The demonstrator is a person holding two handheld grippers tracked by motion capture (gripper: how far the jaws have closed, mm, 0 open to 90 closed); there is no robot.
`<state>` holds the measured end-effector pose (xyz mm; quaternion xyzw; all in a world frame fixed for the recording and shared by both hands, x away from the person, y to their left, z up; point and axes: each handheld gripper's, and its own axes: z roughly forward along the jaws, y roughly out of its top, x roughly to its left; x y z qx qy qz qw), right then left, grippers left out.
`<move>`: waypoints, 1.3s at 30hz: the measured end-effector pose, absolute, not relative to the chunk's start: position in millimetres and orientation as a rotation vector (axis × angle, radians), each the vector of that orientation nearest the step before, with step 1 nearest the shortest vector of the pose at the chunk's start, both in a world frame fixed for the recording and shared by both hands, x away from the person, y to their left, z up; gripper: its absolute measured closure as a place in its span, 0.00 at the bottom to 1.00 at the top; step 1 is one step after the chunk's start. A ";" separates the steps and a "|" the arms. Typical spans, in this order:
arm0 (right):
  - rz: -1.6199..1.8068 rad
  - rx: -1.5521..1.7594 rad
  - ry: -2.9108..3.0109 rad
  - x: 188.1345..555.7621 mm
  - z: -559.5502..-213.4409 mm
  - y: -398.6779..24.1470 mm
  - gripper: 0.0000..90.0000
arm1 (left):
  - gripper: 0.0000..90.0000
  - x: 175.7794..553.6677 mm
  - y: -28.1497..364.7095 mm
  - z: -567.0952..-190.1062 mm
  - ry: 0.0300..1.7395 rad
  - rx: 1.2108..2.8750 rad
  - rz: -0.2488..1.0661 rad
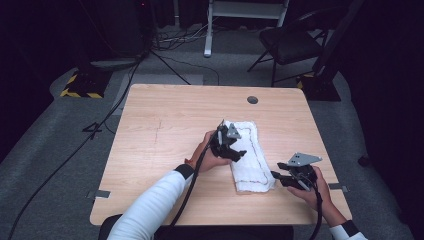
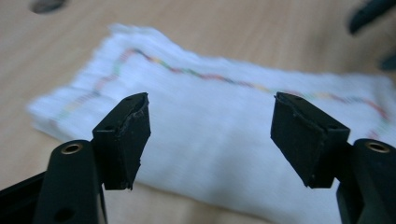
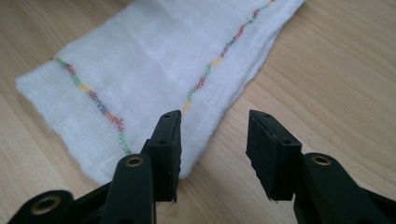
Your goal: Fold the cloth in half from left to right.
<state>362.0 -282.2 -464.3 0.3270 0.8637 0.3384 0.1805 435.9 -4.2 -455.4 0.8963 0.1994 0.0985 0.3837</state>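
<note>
Folded white towel [image 1: 248, 157] lying flat on table [image 1: 160, 130]; left gripper [image 2: 210, 135] hovering wide, empty; right gripper [image 3: 212, 144] gaping beside near edge. Folding seemingly done.

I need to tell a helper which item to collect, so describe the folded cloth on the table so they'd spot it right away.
On the light wooden table, look right of centre, between the left gripper and the right gripper. The folded white cloth lies flat there as a long rectangle. A thin multicoloured zigzag stitch line near its edge sets it apart.
</note>
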 end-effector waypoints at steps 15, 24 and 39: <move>0.990 0.893 2.463 369.7 -472.2 -279.6 0.53 | 0.30 402.2 -9.3 -488.7 0.432 2.402 0.176; 0.946 0.865 2.532 373.1 -483.3 -271.6 0.52 | 0.30 400.5 -5.1 -492.4 0.419 2.403 0.172; 0.964 0.811 2.589 358.1 -486.8 -249.9 0.56 | 0.31 383.4 20.2 -493.2 0.441 2.404 0.136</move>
